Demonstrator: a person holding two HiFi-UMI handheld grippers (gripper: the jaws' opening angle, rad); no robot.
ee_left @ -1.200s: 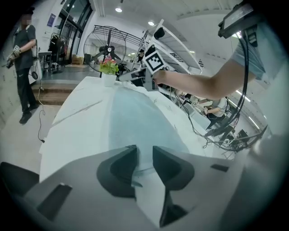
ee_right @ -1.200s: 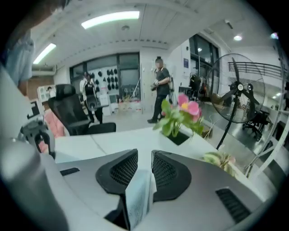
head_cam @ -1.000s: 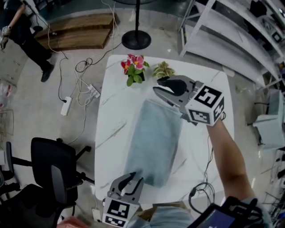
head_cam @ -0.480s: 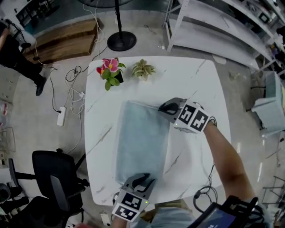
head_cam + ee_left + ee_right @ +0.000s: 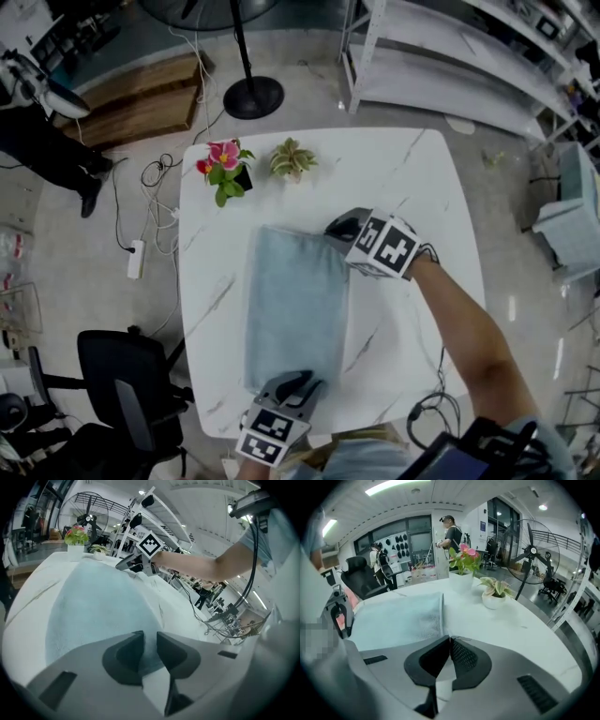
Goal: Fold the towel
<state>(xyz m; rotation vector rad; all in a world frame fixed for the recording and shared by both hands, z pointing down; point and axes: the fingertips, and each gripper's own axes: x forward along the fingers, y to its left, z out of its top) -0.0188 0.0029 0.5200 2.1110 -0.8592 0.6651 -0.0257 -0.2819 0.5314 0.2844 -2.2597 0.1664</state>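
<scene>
White marble tabletop [image 5: 412, 187], metal shelving [image 5: 441, 70] beyond it. On it the towel [image 5: 295, 309] lies flat just on my side of the flower pot [image 5: 225, 173], long axis running from the pot's end straight back twd me. My right gripper [image 5: 337, 228] sits at the pot-end corner, on the long edge farther from the pot. Its fingers are clenched tight w/ what looks like the corner cloth nipped betw them. My left gripper [image 5: 298, 382] is at the other end of that same edge, away from the pot. Its fingers have just been closing; a narrow gap shows, towel corner lying in it, pads not pressing yet afaict. So both hands line up along one long edge, and the free long edge lies on the pot's side. I reckon next = finish the left pinch, then lift and carry this edge across twd the pot's side, both ends level.
</scene>
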